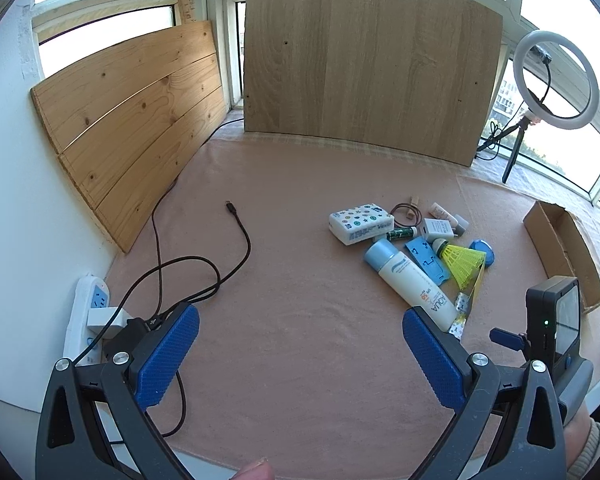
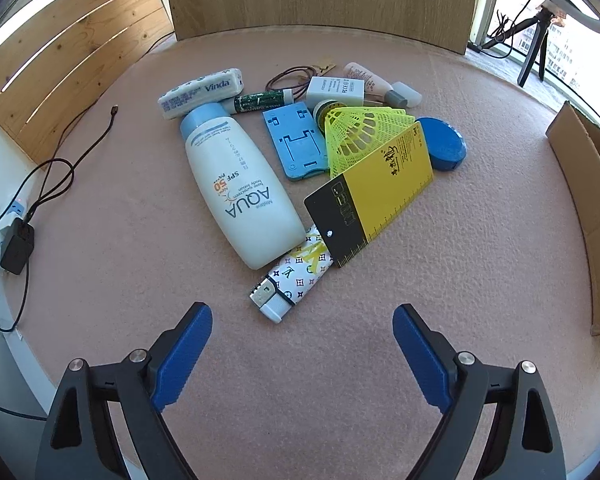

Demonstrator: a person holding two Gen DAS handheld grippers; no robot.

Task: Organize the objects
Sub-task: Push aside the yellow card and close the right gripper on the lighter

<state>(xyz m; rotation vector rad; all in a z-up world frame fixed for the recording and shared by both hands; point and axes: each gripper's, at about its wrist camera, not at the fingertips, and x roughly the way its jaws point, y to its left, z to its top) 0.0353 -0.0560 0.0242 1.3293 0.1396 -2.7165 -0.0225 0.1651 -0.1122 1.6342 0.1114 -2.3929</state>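
Item: lighter (image 2: 290,284), near edge of clutter, tucked under yellow card (image 2: 374,196) beside sunscreen bottle (image 2: 236,184). Right gripper (image 2: 302,322) released, empty; left gripper (image 1: 300,344) likewise. Risk: closing jaws snag the overlapping card, scattering the pile.

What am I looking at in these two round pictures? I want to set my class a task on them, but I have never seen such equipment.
No robot here: a person holds a two-fingered gripper in each hand, with a wide-angle camera on each looking along its blue fingers. One picture comes from the left gripper, the other from the right gripper. Both stand open and hold nothing.

On the pink cloth lies a heap of small things: a white sunscreen bottle, a tissue pack, a yellow shuttlecock, a yellow and black card, a patterned lighter, a blue stand and a blue round tin. A cardboard box waits at the right, and a black cable lies to the left.
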